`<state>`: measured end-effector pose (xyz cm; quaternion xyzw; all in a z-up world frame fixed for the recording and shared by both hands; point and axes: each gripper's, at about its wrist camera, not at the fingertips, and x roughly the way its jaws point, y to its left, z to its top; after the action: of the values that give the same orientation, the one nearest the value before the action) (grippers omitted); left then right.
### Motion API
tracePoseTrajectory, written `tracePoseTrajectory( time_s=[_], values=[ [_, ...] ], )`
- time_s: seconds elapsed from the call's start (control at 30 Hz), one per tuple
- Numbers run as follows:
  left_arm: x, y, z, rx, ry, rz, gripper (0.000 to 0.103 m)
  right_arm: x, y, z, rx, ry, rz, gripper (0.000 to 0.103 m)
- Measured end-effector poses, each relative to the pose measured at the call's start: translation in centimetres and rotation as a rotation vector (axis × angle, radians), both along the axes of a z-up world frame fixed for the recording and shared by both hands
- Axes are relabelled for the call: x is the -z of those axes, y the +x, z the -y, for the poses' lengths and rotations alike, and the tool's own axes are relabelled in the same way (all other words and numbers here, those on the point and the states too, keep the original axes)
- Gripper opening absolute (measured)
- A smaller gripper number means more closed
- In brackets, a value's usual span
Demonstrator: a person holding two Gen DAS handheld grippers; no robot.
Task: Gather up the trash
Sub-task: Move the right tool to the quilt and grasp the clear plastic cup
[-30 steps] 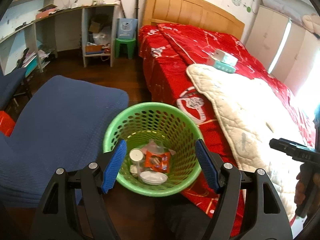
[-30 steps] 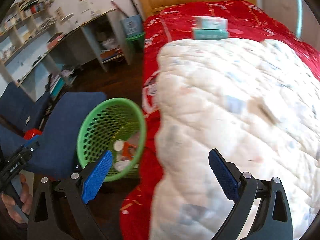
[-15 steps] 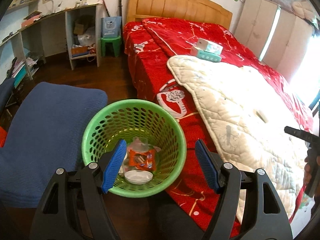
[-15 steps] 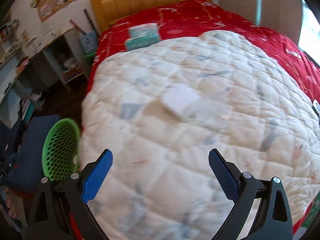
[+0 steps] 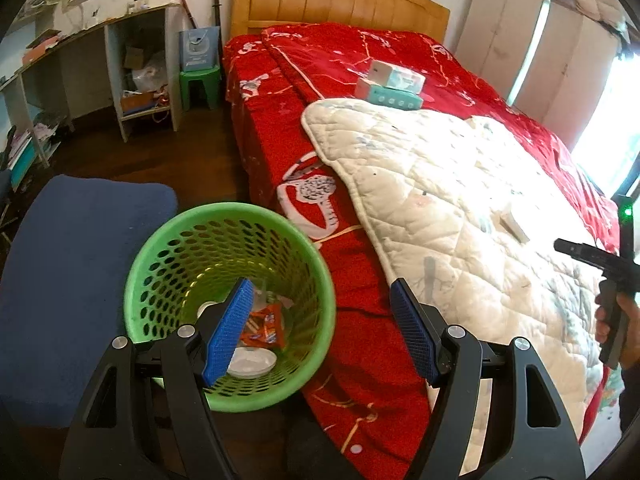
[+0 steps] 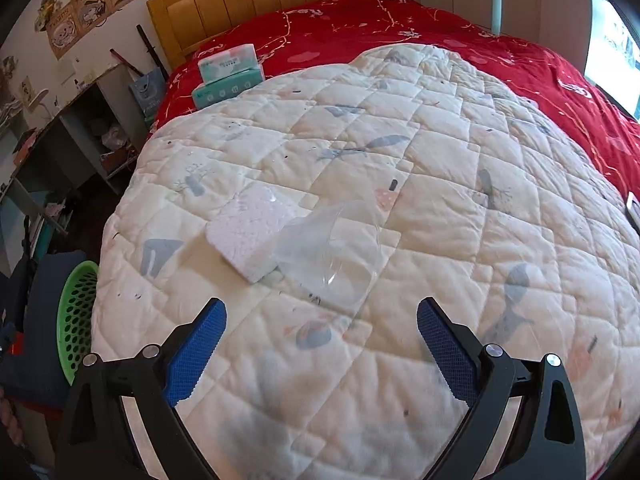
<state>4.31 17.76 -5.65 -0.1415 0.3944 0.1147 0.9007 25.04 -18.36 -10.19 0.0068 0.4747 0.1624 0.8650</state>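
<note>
The right gripper is held over the white quilted blanket on the red-covered bed, its blue-padded jaws spread wide with nothing between them. Just ahead of it two pieces of trash are seen lying on the blanket: a clear plastic cup, tipped on its side with the mouth toward the camera, and a white foam block, touching or nearly touching the cup's left side. The gripper is judged to be aimed at the cup, which lies nearer the midline between the jaws; no contact has been made. A wide opening would be needed here, since the cup is broad and thin-walled and is likely to deform or slip if squeezed hard.

The left gripper is held above the green perforated plastic basket, jaws likewise wide and empty. The basket stands on the floor between the bed's side and a dark blue cushion, close enough to receive items from the bed. An orange wrapper and a white round lid are already inside. In the left view the right gripper's body is seen in a hand over the blanket's far side.
</note>
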Motion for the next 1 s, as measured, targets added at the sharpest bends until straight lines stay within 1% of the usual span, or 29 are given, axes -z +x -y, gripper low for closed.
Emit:
tracePoseTrajectory(
  time_s=[0.37, 0.57, 0.6, 0.63, 0.7, 0.77, 0.83, 1.0],
  values=[
    [0.4, 2.8, 2.0, 0.037, 0.013, -0.019, 0.07, 1.7, 3.4, -0.2, -0.027, -0.008, -0.015, 0.093],
    [0.7, 4.1, 3.2, 0.069, 0.026, -0.029, 0.07, 2.7, 4.7, 0.1, -0.037, 0.006, -0.036, 0.093],
    [0.8, 4.3, 3.4, 0.072, 0.027, -0.03, 0.07, 2.8, 4.9, 0.2, -0.039, 0.012, -0.041, 0.092],
    [0.9, 4.5, 3.6, 0.075, 0.025, -0.032, 0.07, 3.0, 5.1, 0.3, -0.039, 0.018, -0.048, 0.086],
    [1.1, 4.9, 4.0, 0.082, 0.021, -0.038, 0.07, 3.3, 5.4, 0.3, -0.044, 0.03, -0.058, 0.084],
    [1.2, 5.4, 4.6, 0.095, 0.026, -0.044, 0.07, 3.2, 5.4, 0.4, -0.047, 0.035, -0.053, 0.078],
    [1.4, 6.0, 5.3, 0.114, 0.03, -0.047, 0.07, 3.1, 5.4, 0.5, -0.05, 0.048, -0.053, 0.071],
    [1.7, 7.6, 7.1, 0.164, 0.028, -0.053, 0.07, 2.5, 5.0, 1.0, -0.043, 0.054, -0.045, 0.069]
  ],
)
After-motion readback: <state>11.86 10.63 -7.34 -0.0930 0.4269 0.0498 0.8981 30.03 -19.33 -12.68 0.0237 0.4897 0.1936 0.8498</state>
